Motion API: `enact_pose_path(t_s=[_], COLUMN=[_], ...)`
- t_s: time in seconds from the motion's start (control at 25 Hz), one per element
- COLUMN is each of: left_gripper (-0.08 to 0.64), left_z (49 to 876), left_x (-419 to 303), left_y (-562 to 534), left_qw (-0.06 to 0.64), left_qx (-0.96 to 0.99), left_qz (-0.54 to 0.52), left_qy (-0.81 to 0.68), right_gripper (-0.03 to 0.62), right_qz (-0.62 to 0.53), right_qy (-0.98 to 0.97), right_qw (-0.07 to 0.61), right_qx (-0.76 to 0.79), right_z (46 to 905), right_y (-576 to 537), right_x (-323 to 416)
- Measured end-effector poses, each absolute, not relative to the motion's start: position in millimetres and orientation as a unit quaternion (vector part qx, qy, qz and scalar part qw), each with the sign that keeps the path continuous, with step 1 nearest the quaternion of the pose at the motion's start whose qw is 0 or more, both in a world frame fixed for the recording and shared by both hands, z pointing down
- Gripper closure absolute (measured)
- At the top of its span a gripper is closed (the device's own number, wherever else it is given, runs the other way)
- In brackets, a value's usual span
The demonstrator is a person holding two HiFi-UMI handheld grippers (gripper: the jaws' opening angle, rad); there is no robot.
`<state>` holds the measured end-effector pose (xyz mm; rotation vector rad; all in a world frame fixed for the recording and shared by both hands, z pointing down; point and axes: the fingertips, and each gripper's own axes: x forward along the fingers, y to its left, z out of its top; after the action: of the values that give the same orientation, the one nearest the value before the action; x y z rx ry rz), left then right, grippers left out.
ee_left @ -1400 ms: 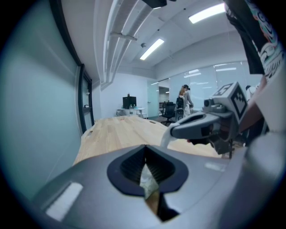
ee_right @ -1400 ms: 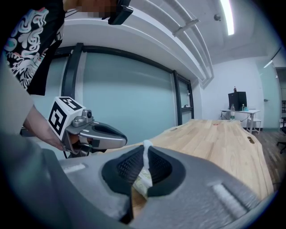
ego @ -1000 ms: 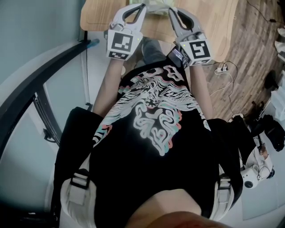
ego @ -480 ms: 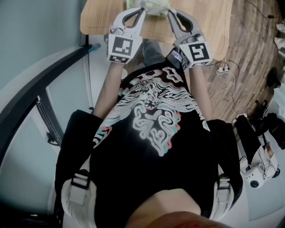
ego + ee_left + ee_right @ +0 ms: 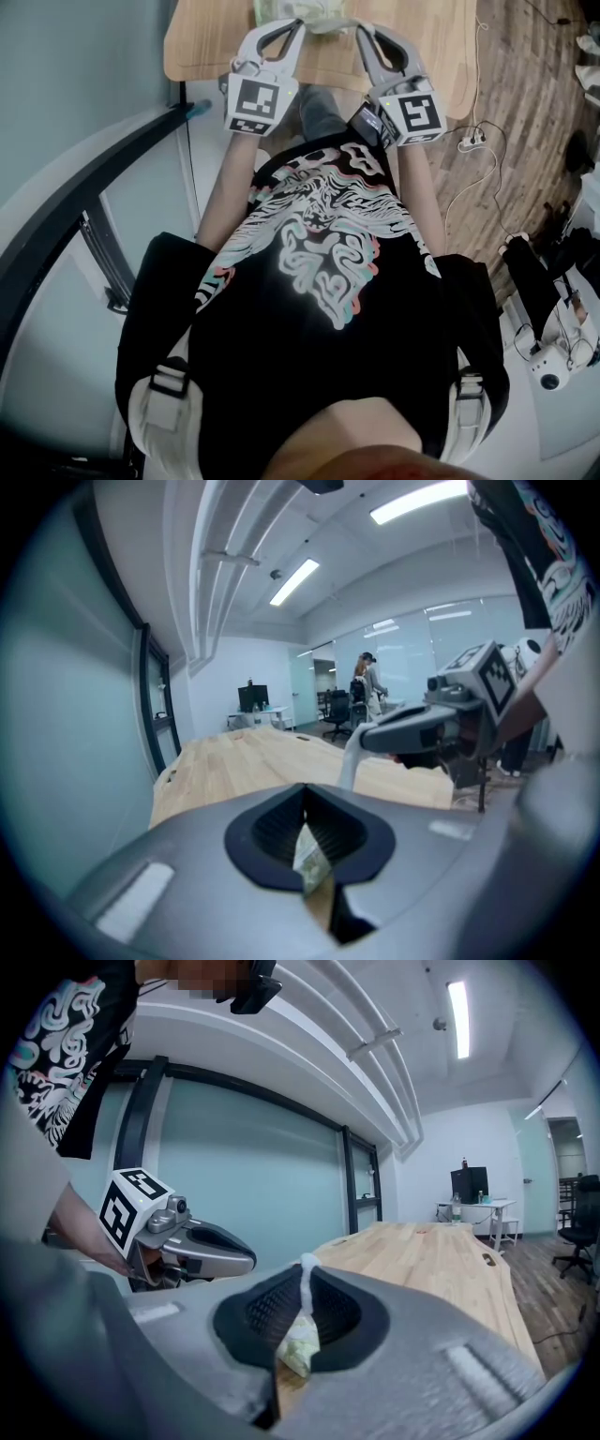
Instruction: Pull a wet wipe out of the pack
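The left gripper [image 5: 294, 26] has its fingers clenched on an edge of the wet-wipe pack [image 5: 314, 11], at the near end of the wooden worktop [image 5: 206, 42]. Just beside it, the right gripper [image 5: 360, 30] pinches the white wet wipe [image 5: 304, 1288] that stands up out of the pack. The pull should go best with the pack anchored and the wipe drawn away steadily, so it neither tears nor drags out the next. A cable [image 5: 464, 187] lies on the floor to the right, well apart; nothing seems to block the pull.
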<state>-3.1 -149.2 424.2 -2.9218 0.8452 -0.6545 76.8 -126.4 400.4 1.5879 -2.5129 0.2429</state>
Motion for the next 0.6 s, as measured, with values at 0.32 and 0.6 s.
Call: enact_pose_path(t_s=[0.32, 0.6], left_gripper=[0.568, 0.568], left_z=[429, 432], left_x=[32, 57], left_y=[-144, -140], left_qw=[0.019, 0.022], left_qx=[-0.95, -0.956], left_qz=[-0.211, -0.209], left_qy=[0.228, 0.203], right_gripper=[0.581, 0.581], right_qz=[0.09, 0.097], right_qy=[-0.814, -0.796], right_qw=[0.078, 0.083], right_qx=[0.569, 0.592], right_z=[408, 412], right_y=[-114, -105], right_x=[112, 137])
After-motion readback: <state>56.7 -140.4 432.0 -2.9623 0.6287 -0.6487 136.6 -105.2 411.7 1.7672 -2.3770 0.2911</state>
